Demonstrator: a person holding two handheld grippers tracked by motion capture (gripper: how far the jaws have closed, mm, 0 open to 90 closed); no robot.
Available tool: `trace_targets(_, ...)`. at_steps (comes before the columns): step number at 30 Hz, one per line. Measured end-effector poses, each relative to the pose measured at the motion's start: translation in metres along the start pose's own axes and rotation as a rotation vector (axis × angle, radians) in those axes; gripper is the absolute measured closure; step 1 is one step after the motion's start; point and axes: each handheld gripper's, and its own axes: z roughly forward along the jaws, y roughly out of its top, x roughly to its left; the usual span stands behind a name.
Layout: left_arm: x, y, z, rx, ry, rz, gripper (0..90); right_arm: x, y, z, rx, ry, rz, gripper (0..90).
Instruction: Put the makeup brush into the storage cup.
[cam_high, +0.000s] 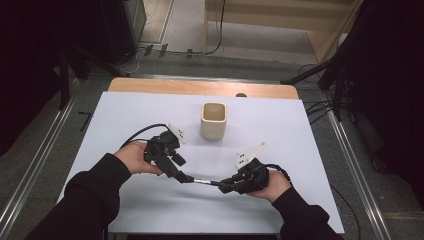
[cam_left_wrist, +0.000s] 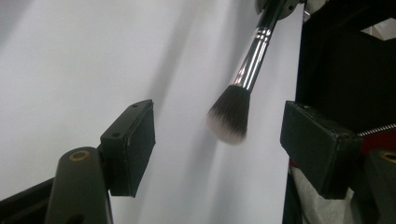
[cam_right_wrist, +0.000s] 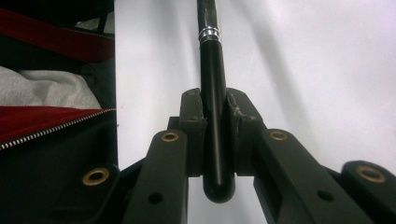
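Note:
A makeup brush (cam_high: 202, 181) with a black handle, silver ferrule and dark, pale-tipped bristles is held level above the white table (cam_high: 290, 135). My right gripper (cam_high: 225, 186) is shut on it; in the right gripper view the pads (cam_right_wrist: 194, 130) clamp the black handle (cam_right_wrist: 214, 79) near its rounded end. My left gripper (cam_high: 182, 175) stands open at the brush's other end. In the left gripper view the bristle head (cam_left_wrist: 229, 116) hangs between the wide-apart jaws of the left gripper (cam_left_wrist: 217, 140), touching neither pad.
A beige square cup (cam_high: 213, 120) stands upright on the table beyond both hands, near the middle. A wooden strip (cam_high: 200, 87) runs along the far edge. Metal rails (cam_high: 350, 155) flank the table. A person's red-and-black zipped jacket (cam_right_wrist: 46, 116) shows beside the right gripper.

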Motion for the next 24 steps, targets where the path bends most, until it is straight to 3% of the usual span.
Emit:
trace_targets(6, 0.007, -0.008, -0.005, -0.026, 0.017, -0.052, 27.8, 0.0, -0.004, -0.005, -0.011, -0.014, 0.029, 79.4)
trace_targets(11, 0.014, -0.018, -0.01, -0.093, 0.024, -0.107, 29.0, 0.001, -0.005, -0.009, -0.026, -0.03, 0.036, 79.4)
trace_targets(19, 0.018, -0.034, -0.012, -0.137, 0.055, -0.179, 28.6, -0.002, -0.007, -0.008, -0.01, -0.064, 0.064, 79.5)
trace_targets(22, 0.015, -0.038, -0.011, -0.156, 0.1, -0.177, 28.6, -0.001, -0.009, -0.01, -0.04, -0.083, 0.066, 79.4)
trace_targets(24, 0.012, -0.04, -0.011, -0.188, 0.108, -0.179, 28.7, 0.001, -0.011, -0.011, -0.042, -0.104, 0.072, 79.4)
